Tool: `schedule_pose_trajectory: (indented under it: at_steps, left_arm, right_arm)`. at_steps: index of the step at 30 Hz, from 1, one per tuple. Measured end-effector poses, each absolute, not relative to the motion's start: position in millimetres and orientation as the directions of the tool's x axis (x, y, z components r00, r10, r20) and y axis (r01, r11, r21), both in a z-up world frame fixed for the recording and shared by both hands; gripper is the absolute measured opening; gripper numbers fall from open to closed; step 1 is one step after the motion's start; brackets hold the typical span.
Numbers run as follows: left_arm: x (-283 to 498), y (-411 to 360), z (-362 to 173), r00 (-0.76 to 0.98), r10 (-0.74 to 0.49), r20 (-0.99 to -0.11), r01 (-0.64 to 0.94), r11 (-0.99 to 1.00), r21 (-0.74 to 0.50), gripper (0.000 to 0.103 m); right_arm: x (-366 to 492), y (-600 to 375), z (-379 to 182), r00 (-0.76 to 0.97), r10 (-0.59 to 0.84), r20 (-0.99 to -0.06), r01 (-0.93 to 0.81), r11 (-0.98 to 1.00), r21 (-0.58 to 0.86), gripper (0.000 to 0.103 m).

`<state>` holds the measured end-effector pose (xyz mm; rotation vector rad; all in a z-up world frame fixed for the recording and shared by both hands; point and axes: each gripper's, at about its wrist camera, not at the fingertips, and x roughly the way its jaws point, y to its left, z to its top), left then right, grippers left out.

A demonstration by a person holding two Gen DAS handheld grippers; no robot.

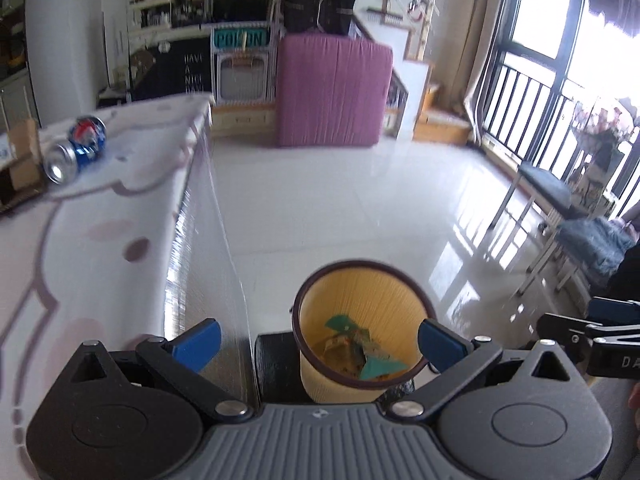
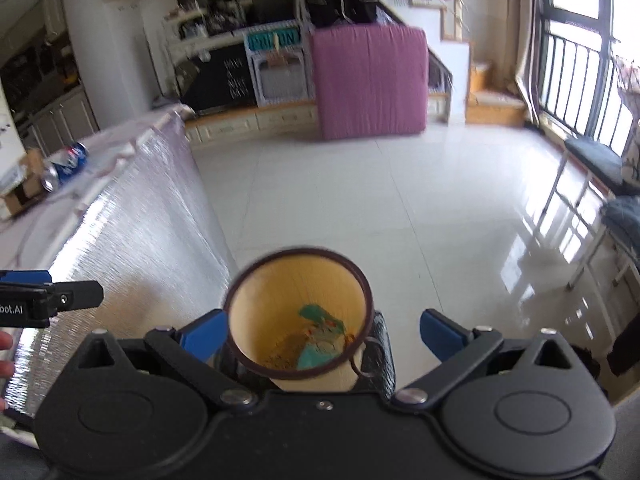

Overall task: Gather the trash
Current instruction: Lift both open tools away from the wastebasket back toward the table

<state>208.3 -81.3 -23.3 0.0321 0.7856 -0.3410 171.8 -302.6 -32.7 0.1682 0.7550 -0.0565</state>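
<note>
Bright daylight from window [image 1: 560, 20], floor [image 1: 360, 200] glare, slight blur, fisheye-warped edges.

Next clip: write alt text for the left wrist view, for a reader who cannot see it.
The open, empty left gripper hangs above a yellow bin on the floor, with crumpled wrappers inside. To the left, two blue cans lie on a table. The right gripper shows at the right edge.
</note>
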Motion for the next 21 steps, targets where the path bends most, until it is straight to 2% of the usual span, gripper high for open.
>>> schedule_pose_trajectory:
  at_steps: [10, 21]
  left_arm:
    - [174, -18, 28, 0.778, -0.253, -0.574, 0.245, 0.965, -0.094, 0.103]
    - [165, 72, 58, 0.873, -0.102, -0.476, 0.072, 0.994, -0.081, 0.103]
  right_arm:
    - [166, -254, 10, 0.822, 0.104, -0.561, -0.026, 0.989, 0.145, 0.103]
    - [186, -176, 34, 0.853, 0.211, -0.478, -0.180, 0.978, 0.109, 0.103]
